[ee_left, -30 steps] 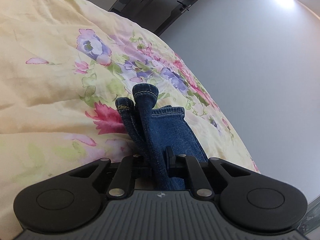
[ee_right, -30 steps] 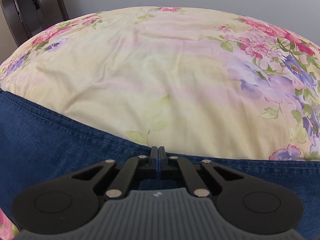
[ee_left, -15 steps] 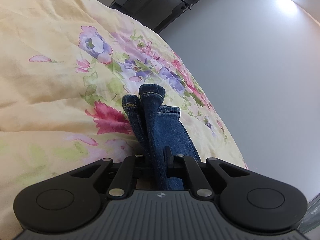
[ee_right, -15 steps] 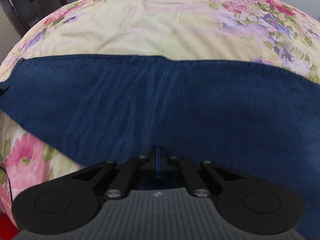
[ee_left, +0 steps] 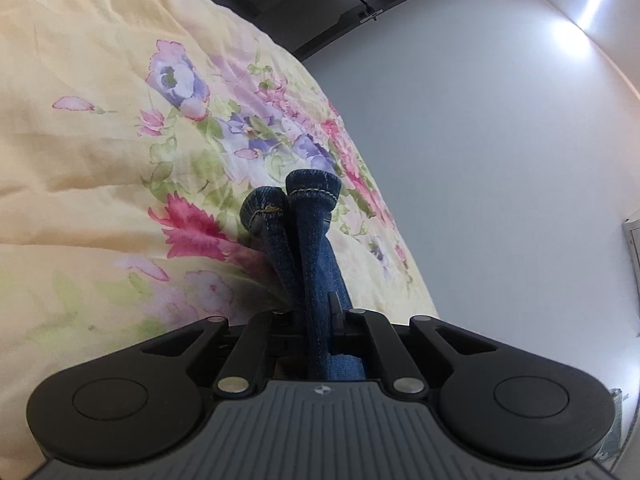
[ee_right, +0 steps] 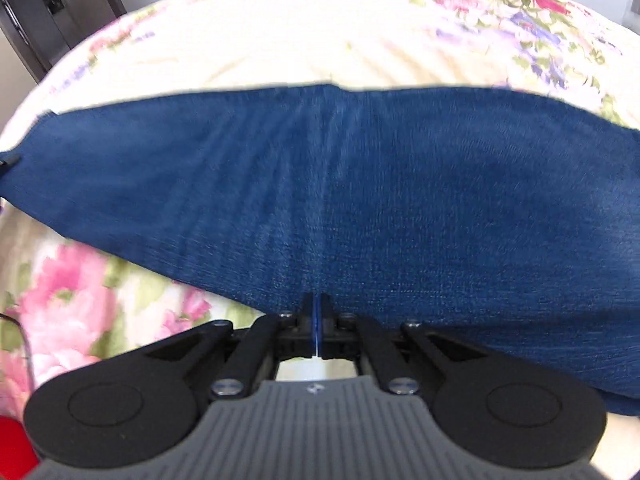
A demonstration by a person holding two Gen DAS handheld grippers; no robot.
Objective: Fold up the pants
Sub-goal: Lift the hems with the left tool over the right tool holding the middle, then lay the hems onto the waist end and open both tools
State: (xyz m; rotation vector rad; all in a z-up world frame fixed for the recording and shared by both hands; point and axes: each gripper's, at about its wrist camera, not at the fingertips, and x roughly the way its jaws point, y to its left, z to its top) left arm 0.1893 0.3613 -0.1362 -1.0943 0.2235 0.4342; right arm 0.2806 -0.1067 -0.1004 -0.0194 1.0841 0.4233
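Note:
Dark blue denim pants (ee_right: 360,184) hang stretched in a wide band over the yellow floral bedspread (ee_right: 280,32). My right gripper (ee_right: 317,312) is shut on the near edge of the denim. In the left wrist view my left gripper (ee_left: 310,312) is shut on bunched denim (ee_left: 308,240). Two rolled hems with yellow stitching (ee_left: 312,190) stick up beyond its fingers, above the floral bedspread (ee_left: 100,160).
A grey wall (ee_left: 480,160) stands past the bed's right edge. Dark furniture (ee_right: 44,12) stands at the far left of the bed. A red object (ee_right: 12,440) shows at the lower left corner of the right wrist view.
My right gripper has lifted the denim, so the pants now hang as a broad band in front of it. My left gripper has tilted slightly, still holding its bunch.

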